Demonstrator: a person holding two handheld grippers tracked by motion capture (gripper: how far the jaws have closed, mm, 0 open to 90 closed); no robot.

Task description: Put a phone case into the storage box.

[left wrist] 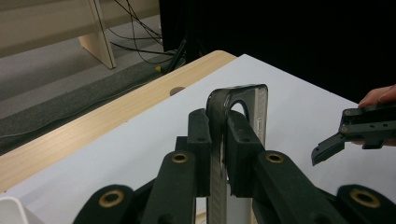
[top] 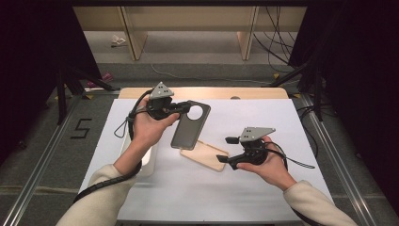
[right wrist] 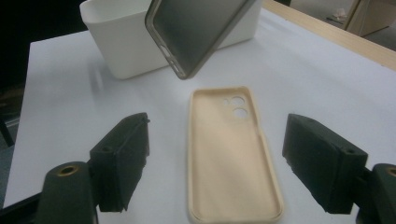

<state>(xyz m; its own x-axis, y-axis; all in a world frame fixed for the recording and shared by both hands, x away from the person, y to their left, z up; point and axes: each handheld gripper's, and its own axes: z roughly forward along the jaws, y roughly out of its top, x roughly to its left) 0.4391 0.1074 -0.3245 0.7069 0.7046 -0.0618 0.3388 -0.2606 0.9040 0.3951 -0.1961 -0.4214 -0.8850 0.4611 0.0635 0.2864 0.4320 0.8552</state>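
Beige phone case point(right wrist: 233, 154): flat on tabletop point(right wrist: 327, 79), long axis running straight ahead between spread jaws of right hand-held gripper point(right wrist: 229, 163); left hand-held gripper point(left wrist: 218, 154) clamps grey phone case point(left wrist: 238, 116).

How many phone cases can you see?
2. The dark grey phone case is held up off the table, pinched in the left gripper. The beige phone case lies flat on the white table, in front of the open right gripper.
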